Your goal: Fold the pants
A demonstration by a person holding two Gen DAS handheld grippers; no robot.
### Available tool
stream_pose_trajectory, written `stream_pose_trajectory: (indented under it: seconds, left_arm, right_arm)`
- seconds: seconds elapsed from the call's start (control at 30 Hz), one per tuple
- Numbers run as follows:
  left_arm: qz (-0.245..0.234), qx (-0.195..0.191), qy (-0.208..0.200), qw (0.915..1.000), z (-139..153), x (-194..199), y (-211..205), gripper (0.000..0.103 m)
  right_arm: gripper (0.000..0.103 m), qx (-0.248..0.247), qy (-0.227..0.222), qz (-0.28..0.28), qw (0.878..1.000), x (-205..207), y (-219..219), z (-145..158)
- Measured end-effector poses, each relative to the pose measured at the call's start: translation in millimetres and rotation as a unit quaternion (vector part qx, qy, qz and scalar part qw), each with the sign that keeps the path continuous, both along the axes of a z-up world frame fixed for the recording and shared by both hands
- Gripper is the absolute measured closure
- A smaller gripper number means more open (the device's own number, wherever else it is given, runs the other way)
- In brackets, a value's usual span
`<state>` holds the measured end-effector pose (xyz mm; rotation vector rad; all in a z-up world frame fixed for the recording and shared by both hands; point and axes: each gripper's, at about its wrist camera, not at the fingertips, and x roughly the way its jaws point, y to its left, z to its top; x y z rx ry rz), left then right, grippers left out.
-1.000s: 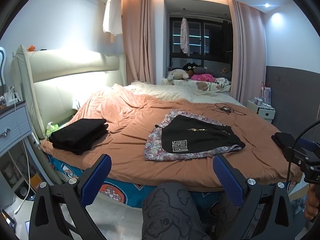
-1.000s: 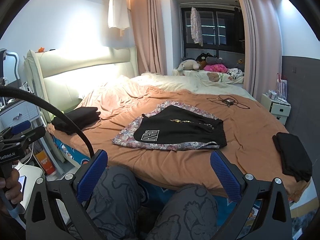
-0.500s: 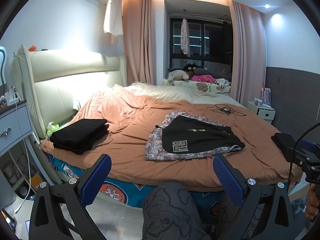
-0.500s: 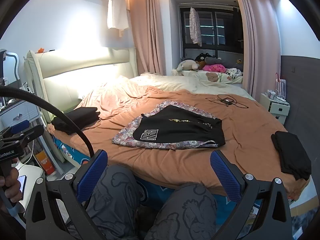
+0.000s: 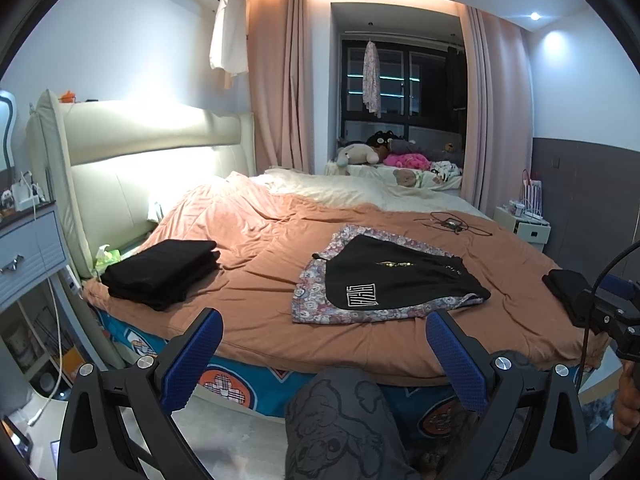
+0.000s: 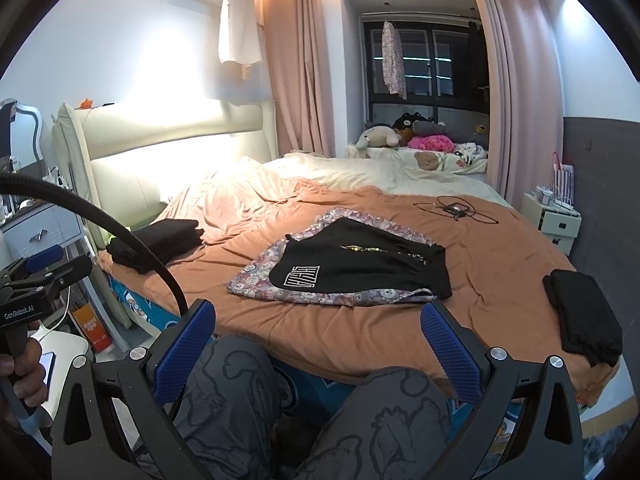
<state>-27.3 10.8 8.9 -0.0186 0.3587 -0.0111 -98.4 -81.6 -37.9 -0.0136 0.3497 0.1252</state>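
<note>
Black pants [image 5: 394, 280] flat on floral cloth [image 5: 320, 300], mid-bed [image 5: 260, 280]. Left gripper [image 5: 324, 364] wide open, empty, short of bed edge. Right gripper [image 6: 316, 354] wide open, empty. Folded black stacks [image 5: 160, 274] at both bed ends.

Seen from the right wrist, the orange bedspread [image 6: 280, 312] lies bare along the near edge, open between the pants [image 6: 352, 268] at 12 o'clock and the person's knees [image 6: 240, 384] at 6 o'clock. A black folded stack [image 6: 160, 240] blocks 10 o'clock, another black pile [image 6: 580, 312] blocks 3 o'clock, and a cable tangle [image 6: 456, 210] lies far off at 1 o'clock. Bare spread separates all four.
</note>
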Motion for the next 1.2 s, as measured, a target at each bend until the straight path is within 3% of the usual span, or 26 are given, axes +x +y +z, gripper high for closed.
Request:
stream_pose_trajectory:
  seconds: [0.77, 1.2]
  left_arm:
    - [0.017, 0.000, 0.007, 0.9998, -9.9, 14.5, 27.3, 0.000]
    - [0.013, -0.020, 0.028, 0.9993, -18.5, 54.8, 32.8, 0.001]
  right_arm:
    - [0.000, -0.015, 0.022, -0.009, 1.000, 17.5, 1.8, 1.2]
    - [0.000, -0.008, 0.038, -0.001, 0.999, 46.3, -10.1, 3.6]
